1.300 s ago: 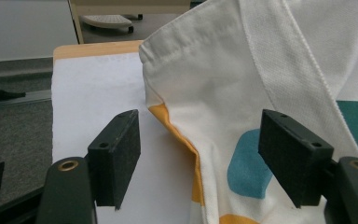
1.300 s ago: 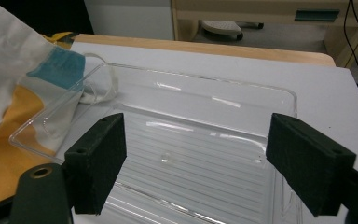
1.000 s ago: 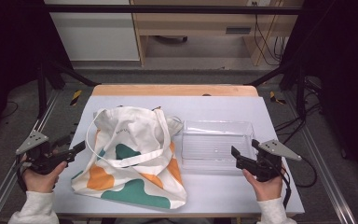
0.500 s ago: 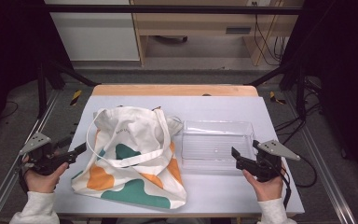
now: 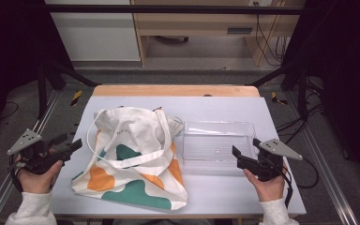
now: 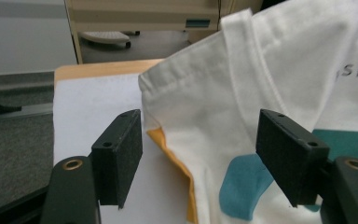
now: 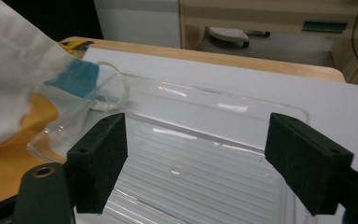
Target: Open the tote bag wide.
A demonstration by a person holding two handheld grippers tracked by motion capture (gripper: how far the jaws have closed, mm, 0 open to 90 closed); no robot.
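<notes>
The tote bag (image 5: 133,157) lies just right of the left hand-held gripper (image 5: 75,145), jaws wide. The clear tray (image 5: 218,145) lies just ahead of the right hand-held gripper (image 5: 236,157), jaws wide, empty.

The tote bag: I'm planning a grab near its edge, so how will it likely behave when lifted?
Probably floppy: the tote bag lies flat and creased, so it should sag. Its loose handles may dangle or snag. One corner rests against the clear tray, which may get nudged.
</notes>
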